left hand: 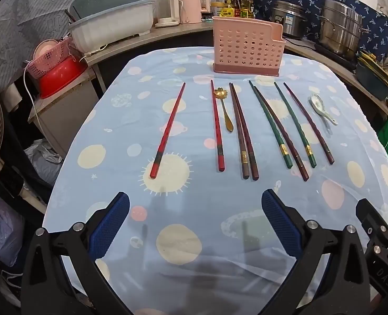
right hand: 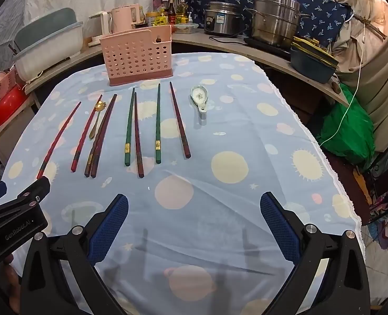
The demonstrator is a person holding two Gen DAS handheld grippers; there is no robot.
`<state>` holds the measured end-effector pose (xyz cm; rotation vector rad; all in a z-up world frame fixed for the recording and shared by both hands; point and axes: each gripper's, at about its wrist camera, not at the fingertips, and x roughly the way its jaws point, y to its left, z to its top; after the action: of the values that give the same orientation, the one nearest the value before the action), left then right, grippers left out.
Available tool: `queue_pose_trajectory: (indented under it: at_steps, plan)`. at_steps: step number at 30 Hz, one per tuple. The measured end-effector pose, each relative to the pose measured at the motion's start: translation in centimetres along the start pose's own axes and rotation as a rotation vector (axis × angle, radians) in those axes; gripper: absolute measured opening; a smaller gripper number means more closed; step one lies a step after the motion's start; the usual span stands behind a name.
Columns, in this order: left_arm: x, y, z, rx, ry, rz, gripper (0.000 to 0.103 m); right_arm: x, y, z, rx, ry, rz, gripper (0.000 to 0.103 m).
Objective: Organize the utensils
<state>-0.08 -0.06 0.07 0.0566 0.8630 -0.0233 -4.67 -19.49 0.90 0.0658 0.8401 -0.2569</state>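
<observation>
Both the left claw (left hand: 195, 210) and the right claw (right hand: 194, 210) hang spread wide and empty above the near part of the cloth-covered surface (right hand: 246, 120). Eight chopsticks (left hand: 275, 128) lie in a row before the pink perforated holder (left hand: 246, 47), which looks empty. A gold spoon (left hand: 224, 110) lies among them, and a white ceramic spoon (right hand: 199, 99) lies to their right.

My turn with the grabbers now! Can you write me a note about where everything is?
Left gripper: open, empty, above the cloth.
Right gripper: open, empty too.
Pink holder: standing at the table's far end.
Chopsticks: eight lie in a row in front of it, from the red one rightward.
Gold spoon and white spoon lie among them.
Done: nothing visibly. Left: everything.
</observation>
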Motion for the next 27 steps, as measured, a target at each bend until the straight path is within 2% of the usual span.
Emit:
queue_pose_trajectory:
  at_steps: [27]
  plan:
    - [-1.6,0.2,0.5,0.003,-0.006,-0.008,0.096,-1.7,-0.1,0.4,-0.006,-0.015,0.007,0.097]
